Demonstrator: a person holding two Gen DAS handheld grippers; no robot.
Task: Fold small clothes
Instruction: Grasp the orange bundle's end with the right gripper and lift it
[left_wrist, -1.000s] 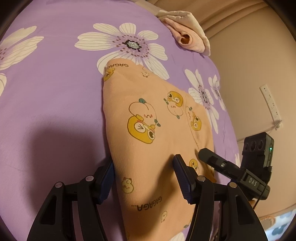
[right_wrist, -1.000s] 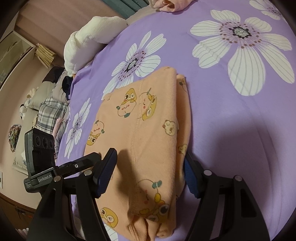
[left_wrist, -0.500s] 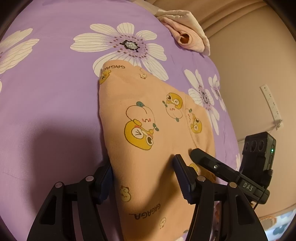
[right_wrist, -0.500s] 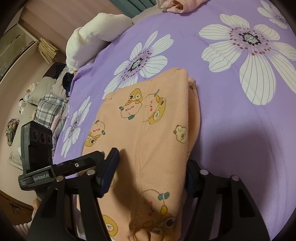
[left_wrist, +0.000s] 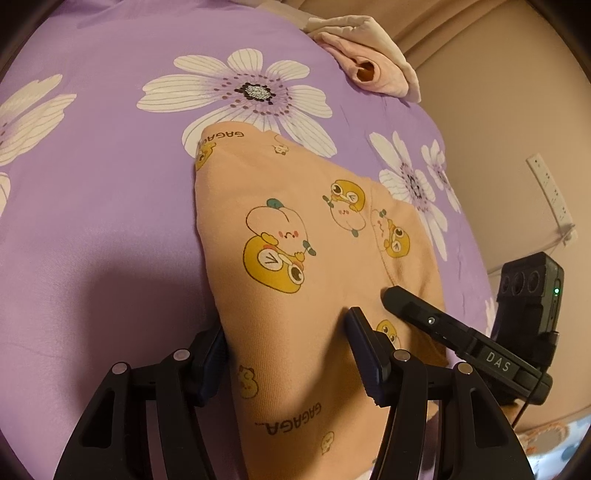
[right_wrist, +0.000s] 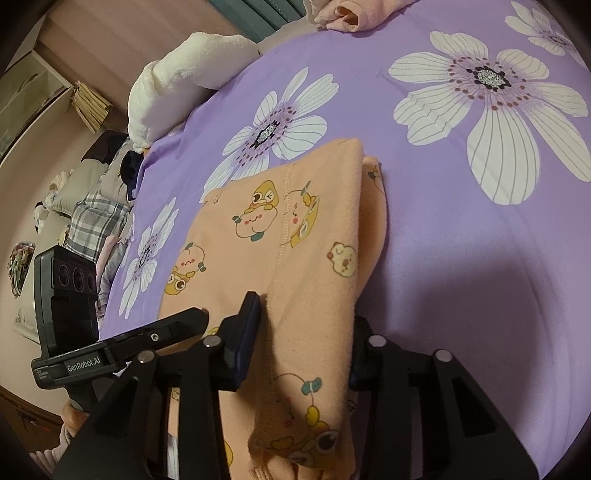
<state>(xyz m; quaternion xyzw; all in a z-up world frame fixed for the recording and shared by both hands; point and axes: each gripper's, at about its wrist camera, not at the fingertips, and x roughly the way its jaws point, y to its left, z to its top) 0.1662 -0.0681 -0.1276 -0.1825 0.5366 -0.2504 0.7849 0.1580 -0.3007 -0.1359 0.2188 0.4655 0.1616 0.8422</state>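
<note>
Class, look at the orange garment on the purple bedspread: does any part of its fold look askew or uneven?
Yes. In the right wrist view the orange garment has an under layer sticking out past the top layer's far right edge, so the edges don't line up.

Folded peach garment, cartoon print, lying on purple floral bedspread. Right claw, jaws just closing, straddles the near fold. White pillow at the bed's far edge.

There is one orange garment with cartoon ducks, one pink garment, one white towel, one purple bedspread and two grippers.
</note>
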